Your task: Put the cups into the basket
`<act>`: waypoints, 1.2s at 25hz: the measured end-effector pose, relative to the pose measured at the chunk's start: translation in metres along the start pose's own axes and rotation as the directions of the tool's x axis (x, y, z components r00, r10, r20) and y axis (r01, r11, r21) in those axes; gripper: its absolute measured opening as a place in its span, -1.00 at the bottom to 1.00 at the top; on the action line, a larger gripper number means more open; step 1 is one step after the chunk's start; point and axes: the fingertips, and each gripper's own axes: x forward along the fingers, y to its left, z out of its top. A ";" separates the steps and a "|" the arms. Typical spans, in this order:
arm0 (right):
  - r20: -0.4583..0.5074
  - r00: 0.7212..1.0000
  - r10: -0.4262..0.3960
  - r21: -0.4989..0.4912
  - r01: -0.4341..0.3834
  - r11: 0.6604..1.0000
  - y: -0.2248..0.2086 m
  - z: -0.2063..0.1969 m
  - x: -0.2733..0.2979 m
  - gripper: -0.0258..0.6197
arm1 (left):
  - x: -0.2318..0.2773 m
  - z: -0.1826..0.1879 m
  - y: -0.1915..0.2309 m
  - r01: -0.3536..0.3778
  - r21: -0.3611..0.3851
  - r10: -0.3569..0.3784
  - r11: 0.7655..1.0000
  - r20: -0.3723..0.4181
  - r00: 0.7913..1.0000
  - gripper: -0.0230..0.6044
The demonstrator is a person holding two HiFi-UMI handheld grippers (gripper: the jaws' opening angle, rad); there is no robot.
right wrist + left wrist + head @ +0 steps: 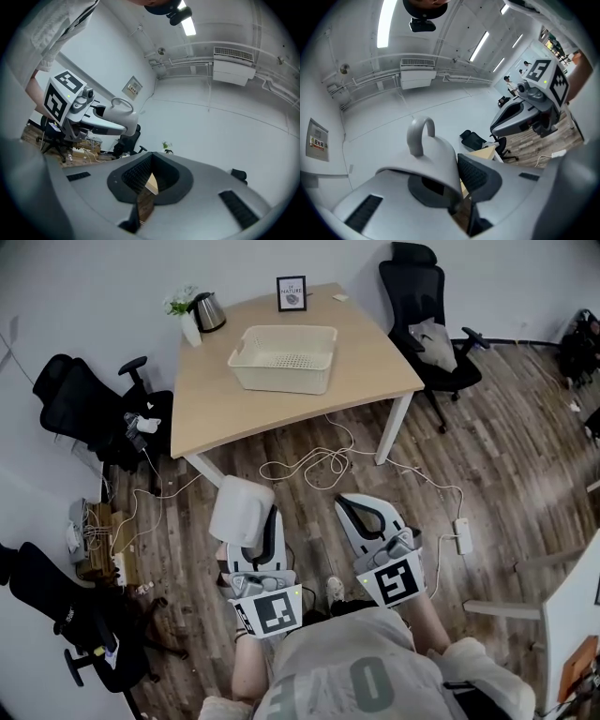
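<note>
A white cup (241, 510) with a loop handle is clamped in my left gripper (251, 523), held low over the wooden floor in front of the person. In the left gripper view the cup (433, 157) lies on its side across the left jaw, handle up, with the left gripper (455, 183) shut on it. My right gripper (359, 508) hangs beside it to the right. Its jaws meet with nothing between them, as the right gripper view shows (147, 176). The cream plastic basket (283, 357) stands on the wooden table (216, 395) farther ahead.
A kettle (208, 311), a small plant (182, 307) and a picture frame (292, 293) stand at the table's far edge. Black office chairs (427, 320) (89, 409) flank the table. Cables (319, 463) trail on the floor under its near edge.
</note>
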 end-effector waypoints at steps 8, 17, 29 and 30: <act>-0.005 1.000 0.006 -0.015 -0.006 1.000 -0.025 -0.015 0.018 -0.92 | 0.035 -0.012 -0.011 0.013 -0.015 -0.014 1.000 -0.018 1.000 -0.72; -0.025 1.000 0.011 -0.013 -0.011 1.000 -0.049 -0.038 0.050 -0.92 | 0.084 -0.030 -0.006 0.020 -0.031 -0.021 0.999 -0.018 1.000 -0.72; -0.011 1.000 0.004 -0.012 -0.004 1.000 -0.099 -0.053 0.148 -0.92 | 0.182 -0.047 0.051 0.041 -0.107 -0.041 0.993 0.007 0.999 -0.72; -0.020 1.000 0.005 -0.015 -0.005 1.000 -0.103 -0.055 0.157 -0.92 | 0.191 -0.050 0.056 0.045 -0.107 -0.044 0.993 0.009 0.999 -0.72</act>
